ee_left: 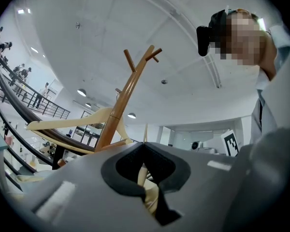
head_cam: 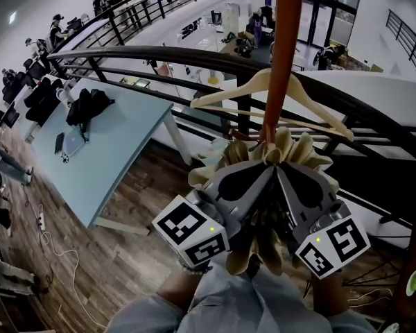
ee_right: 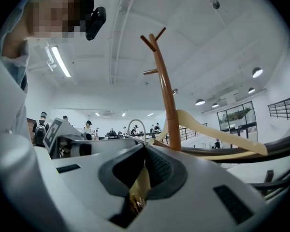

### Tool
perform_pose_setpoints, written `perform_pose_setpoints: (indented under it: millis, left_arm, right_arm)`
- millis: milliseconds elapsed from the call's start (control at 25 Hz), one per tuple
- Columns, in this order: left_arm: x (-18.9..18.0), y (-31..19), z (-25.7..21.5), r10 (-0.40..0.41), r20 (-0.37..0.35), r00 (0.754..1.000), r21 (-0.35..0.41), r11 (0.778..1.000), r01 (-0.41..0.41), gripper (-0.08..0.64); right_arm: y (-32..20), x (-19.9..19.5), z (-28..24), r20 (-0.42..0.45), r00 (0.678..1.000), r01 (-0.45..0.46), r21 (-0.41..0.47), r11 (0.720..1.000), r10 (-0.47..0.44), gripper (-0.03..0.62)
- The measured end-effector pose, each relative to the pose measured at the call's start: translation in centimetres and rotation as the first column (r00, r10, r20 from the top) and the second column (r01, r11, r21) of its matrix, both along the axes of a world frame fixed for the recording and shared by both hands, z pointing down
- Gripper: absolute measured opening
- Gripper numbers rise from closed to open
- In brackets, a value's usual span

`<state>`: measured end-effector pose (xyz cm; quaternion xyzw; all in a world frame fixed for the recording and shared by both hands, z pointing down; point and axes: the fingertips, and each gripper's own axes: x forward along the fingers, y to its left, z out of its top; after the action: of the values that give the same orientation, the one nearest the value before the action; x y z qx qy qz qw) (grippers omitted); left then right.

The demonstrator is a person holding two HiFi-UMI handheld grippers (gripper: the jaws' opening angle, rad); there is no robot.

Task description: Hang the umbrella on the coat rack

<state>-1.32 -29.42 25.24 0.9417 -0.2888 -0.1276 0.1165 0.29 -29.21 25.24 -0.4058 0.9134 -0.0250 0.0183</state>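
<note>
umbrella [head_cam: 291, 151], folded and beige, is held close against the coat rack [head_cam: 281, 54], a tall orange-brown wooden pole. it is not hung yet: no part of it rests on a peg, and the pegs [ee_right: 152, 38] fork out high above, at the top of the pole. the whole lift up to a peg looks left to do. the left gripper [ee_left: 144, 146] and the right gripper [ee_right: 145, 146] meet almost tip to tip, each with its jaws pressed tight on a fold of the umbrella's fabric. behind the rack runs a dark curved railing [head_cam: 159, 57]. a pale blue table [head_cam: 118, 151] stands well apart to the left, with a black bag [head_cam: 87, 106] on it. a light wooden hanger [head_cam: 263, 89] sits across the pole just above the umbrella, arms spread to both sides, and would likely block a straight lift.
</note>
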Motion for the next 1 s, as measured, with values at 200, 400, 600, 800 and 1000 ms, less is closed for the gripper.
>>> perform_pose_setpoints:
  millis: [200,400,600,800,1000]
  left_arm:
    - [0.3,-1.1,0.6,0.027,-0.006,1.000,-0.019,0.999,-0.027,0.009]
    - [0.6,-1.9,1.4,0.046,0.002,0.999,-0.036,0.998,-0.045,0.009]
    - [0.6,-3.0,2.1,0.052,0.001,0.999,-0.051,0.997,-0.052,0.009]
    - [0.4,-4.1,2.5,0.064,0.018,0.998,-0.052,0.997,-0.063,0.009]
    - [0.9,-4.9,3.3,0.078,0.016,0.997,-0.071,0.995,-0.076,0.009]
  right_arm:
    - [-1.1,0.3,0.6,-0.002,0.999,-0.035,-0.016,0.999,0.035,0.005]
    - [-1.8,0.6,1.4,-0.003,0.998,-0.058,-0.035,0.998,0.058,0.005]
    - [-2.9,0.6,2.0,-0.013,0.997,-0.072,-0.047,0.996,0.071,0.005]
    - [-4.0,0.4,2.4,-0.022,0.996,-0.087,-0.059,0.994,0.086,0.005]
    - [-4.8,0.8,3.2,-0.031,0.994,-0.108,-0.073,0.991,0.106,0.005]
